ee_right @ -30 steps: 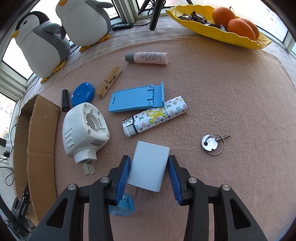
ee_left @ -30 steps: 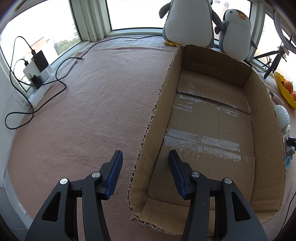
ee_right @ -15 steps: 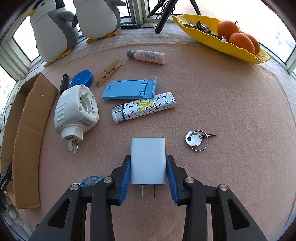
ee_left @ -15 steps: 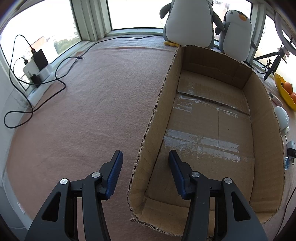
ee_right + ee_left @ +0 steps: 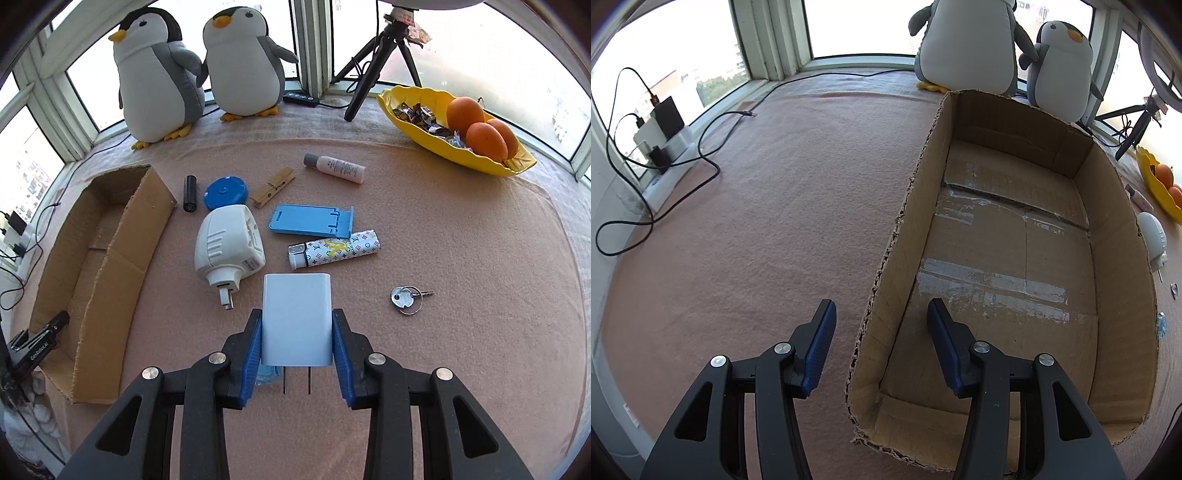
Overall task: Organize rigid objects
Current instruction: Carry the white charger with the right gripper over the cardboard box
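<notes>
r gripper (image 5: 296,317) clamped on white charger (image 5: 295,306), pads on both sides, prongs pointing back toward cam. charger is held above the pink cloth (image 5: 480,277), w/ a small clear-blue item (image 5: 266,376) partly hidden under it.

r view only: white plug-in unit (image 5: 229,251) just left of charger, blue stand (image 5: 310,219) and patterned lighter (image 5: 336,249) behind it, key (image 5: 404,295) to the right. further back: black cylinder (image 5: 190,192), blue round case (image 5: 225,190), clothespin (image 5: 273,186), bottle (image 5: 336,168). yellow dish (image 5: 417,122) w/ oranges (image 5: 484,136) far right, tripod (image 5: 384,55) and 2 penguins (image 5: 159,74) by the window. box (image 5: 122,266) on the left, l gripper's black body at its near end.

l view only: l gripper (image 5: 880,306) jaws apart, straddling the box's (image 5: 1119,258) left wall, one finger outside, one inside; pads not touching it. box interior empty, taped floor visible. cables (image 5: 701,158) and power strip (image 5: 665,147) far left by the window. plug-in unit and dish only as slivers at right edge; charger not visible here.
</notes>
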